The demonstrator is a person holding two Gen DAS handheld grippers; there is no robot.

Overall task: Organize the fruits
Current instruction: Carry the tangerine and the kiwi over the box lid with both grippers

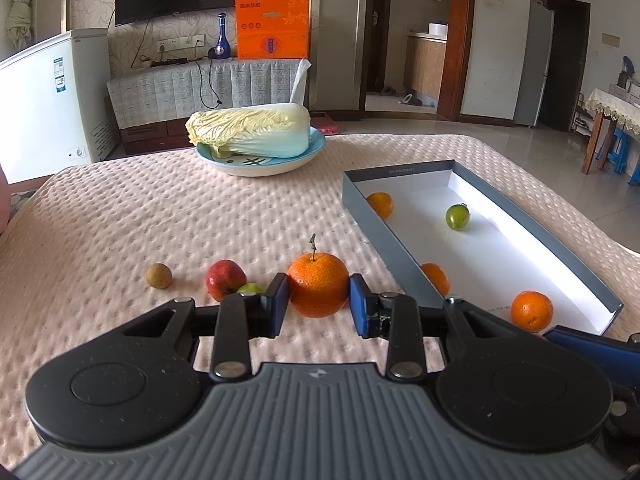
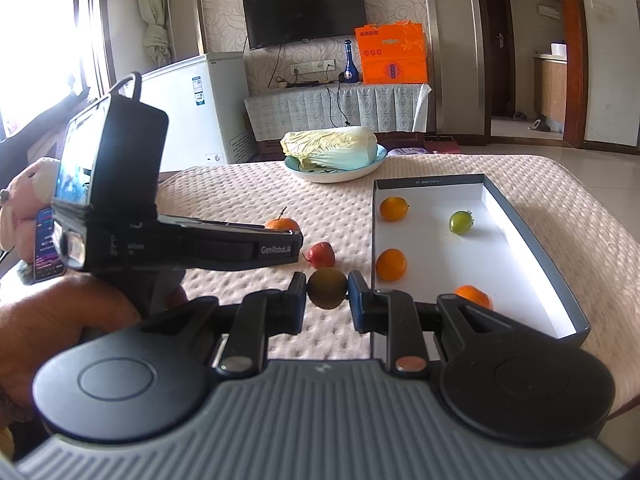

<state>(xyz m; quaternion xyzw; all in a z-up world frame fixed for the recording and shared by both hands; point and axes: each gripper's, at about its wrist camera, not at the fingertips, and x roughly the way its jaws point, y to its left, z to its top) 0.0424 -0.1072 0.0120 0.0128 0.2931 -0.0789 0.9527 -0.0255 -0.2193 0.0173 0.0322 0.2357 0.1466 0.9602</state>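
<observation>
My left gripper is shut on an orange with a stem that rests on the pink tablecloth. A red apple, a small green fruit and a brown round fruit lie to its left. My right gripper is shut on a brownish-green round fruit just left of the open grey box. The box holds three oranges and a green fruit. The left gripper's body crosses the right wrist view, with the stemmed orange behind it.
A napa cabbage lies on a blue plate at the table's far side. The box's near wall stands right of my left gripper. A white freezer stands beyond the table's left edge.
</observation>
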